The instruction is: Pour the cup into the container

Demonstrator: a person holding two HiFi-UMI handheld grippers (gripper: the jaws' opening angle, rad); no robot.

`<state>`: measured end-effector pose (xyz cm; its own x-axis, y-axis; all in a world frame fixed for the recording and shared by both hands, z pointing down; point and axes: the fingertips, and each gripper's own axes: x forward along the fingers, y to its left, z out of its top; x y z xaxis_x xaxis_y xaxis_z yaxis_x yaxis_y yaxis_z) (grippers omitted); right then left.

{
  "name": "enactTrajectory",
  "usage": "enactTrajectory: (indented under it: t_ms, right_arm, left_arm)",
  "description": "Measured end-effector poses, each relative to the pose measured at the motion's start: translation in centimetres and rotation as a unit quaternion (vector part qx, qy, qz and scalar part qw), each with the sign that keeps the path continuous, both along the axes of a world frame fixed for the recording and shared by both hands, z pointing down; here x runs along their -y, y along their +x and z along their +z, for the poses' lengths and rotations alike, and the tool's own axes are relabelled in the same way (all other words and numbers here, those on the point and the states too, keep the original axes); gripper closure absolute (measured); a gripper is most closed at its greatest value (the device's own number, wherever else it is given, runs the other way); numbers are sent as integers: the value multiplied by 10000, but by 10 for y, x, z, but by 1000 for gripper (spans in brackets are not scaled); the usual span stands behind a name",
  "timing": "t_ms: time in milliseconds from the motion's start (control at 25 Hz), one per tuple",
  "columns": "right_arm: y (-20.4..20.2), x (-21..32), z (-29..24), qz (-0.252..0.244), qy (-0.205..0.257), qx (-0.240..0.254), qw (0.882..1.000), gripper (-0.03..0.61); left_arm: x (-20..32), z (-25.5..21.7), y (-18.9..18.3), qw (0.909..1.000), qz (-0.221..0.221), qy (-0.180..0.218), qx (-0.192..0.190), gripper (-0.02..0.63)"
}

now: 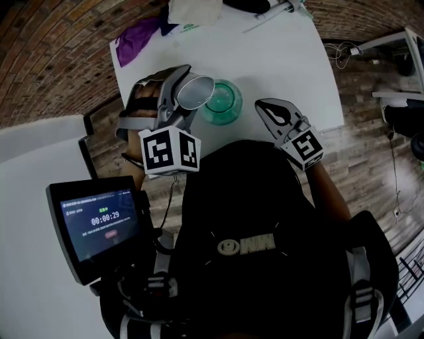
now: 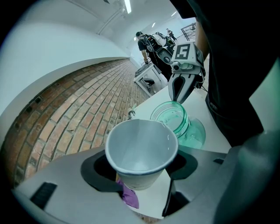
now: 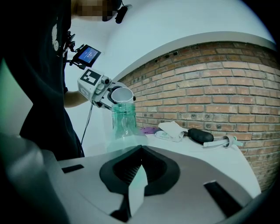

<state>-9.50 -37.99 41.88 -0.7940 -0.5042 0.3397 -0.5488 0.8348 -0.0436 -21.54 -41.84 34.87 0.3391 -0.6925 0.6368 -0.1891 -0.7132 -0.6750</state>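
Observation:
My left gripper (image 1: 180, 100) is shut on a white paper cup (image 1: 195, 92) and holds it tilted at the left rim of a green glass jar (image 1: 223, 102) standing on the white table (image 1: 285, 59). In the left gripper view the cup (image 2: 141, 153) sits between the jaws with its mouth towards the camera and nothing showing inside, the jar (image 2: 173, 119) just beyond it. My right gripper (image 1: 275, 116) hovers shut and empty to the jar's right. In the right gripper view the cup (image 3: 121, 94) hangs right over the jar (image 3: 123, 120).
At the table's far end lie a purple cloth (image 1: 136, 38), a white crumpled bag (image 1: 193, 12), a dark object (image 3: 200, 135) and a white tube-like tool (image 3: 223, 142). Wooden floor lies around the table. A small screen (image 1: 99, 224) sits at my left.

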Motion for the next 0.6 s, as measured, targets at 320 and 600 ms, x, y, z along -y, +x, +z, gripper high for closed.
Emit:
enactTrajectory:
  t_ms: [320,600]
  right_arm:
    - [-3,1,0,-20,15,16,10000,575]
    - [-5,2,-1,-29,40,22,10000,574]
  left_arm:
    - [2,1,0,10000,21,58,59,311]
    - [3,1,-1,9999,1,84,95,311]
